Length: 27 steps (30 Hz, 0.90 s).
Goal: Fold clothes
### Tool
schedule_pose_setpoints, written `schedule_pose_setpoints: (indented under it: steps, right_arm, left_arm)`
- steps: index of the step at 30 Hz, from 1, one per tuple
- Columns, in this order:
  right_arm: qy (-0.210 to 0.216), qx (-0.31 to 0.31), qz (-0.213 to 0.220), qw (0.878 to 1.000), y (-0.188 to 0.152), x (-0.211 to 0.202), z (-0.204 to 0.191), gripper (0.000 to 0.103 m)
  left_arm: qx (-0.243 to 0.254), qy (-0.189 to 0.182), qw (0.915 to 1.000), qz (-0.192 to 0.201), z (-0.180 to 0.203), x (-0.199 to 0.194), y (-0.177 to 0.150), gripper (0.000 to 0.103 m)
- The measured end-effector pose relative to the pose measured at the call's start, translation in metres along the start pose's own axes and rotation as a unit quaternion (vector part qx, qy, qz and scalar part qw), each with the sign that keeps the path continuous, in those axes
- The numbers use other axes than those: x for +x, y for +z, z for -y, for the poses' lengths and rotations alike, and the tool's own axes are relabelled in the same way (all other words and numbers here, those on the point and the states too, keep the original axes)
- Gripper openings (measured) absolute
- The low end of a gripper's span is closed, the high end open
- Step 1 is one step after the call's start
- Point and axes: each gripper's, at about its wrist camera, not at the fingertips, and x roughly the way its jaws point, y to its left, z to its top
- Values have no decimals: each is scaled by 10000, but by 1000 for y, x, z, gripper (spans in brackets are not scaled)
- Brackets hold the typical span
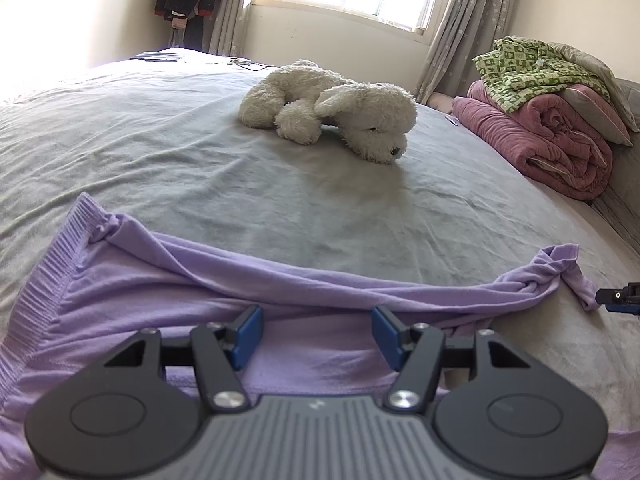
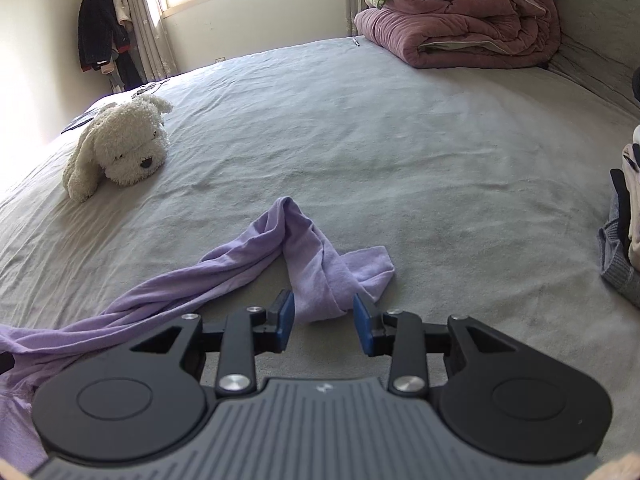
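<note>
The left hand-held gripper hovers over a lilac garment spread at the near edge of the bed, its jaws apart with nothing pinched between them. The garment's ribbed hem runs up the left side; its bunched far end trails right. A white plush dog lies mid-bed, folded quilts at the right edge.

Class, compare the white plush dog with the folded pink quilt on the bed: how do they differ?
The plush dog is white and fluffy; the pink quilt looks smooth and padded. The dog lies alone mid-bed; the quilt sits at the edge with green checked bedding on top. Both rest on the grey sheet.
</note>
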Motion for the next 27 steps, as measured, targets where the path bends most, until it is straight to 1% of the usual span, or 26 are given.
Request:
schedule_pose_setpoints:
  steps: [6, 7, 8, 9, 10, 11, 14, 18, 23, 27]
  right_arm:
    - [-285, -295, -35, 9992, -2, 32, -14, 37]
    - [-344, -329, -17, 9989, -3, 36, -15, 35]
    - [-403, -363, 2, 9985, -3, 39, -15, 27]
    - [-474, -404, 21, 9981, -3, 40, -16, 23]
    - [-550, -447, 39, 9975, -1, 41, -17, 15]
    - [-600, -455, 60, 9971, 0, 40, -17, 13]
    - [-732, -509, 171, 9959, 5, 27, -17, 11]
    - [-882, -540, 321, 9941, 15, -2, -11, 11]
    - [-1125, -569, 351, 9914, 33, -40, 0, 11]
    - [-1217, -475, 347, 9908, 47, -63, 6, 11]
  left_arm:
    - [53, 41, 10000, 12, 2, 0, -1, 62]
    - [62, 43, 10000, 14, 2, 1, -1, 62]
    - [70, 42, 10000, 16, 2, 1, -1, 62]
    - [66, 37, 10000, 17, 1, 1, -1, 62]
    - [57, 30, 10000, 17, 1, 1, -1, 62]
    - [48, 23, 10000, 18, 1, 1, -1, 62]
    - [-3, -7, 10000, 18, -1, 1, 0, 62]
    - [-117, -39, 9999, 13, -4, 1, 1, 62]
    - [-176, -58, 9998, 16, -6, 1, 2, 62]
    - [-254, -5, 9997, 42, -10, 0, 3, 62]
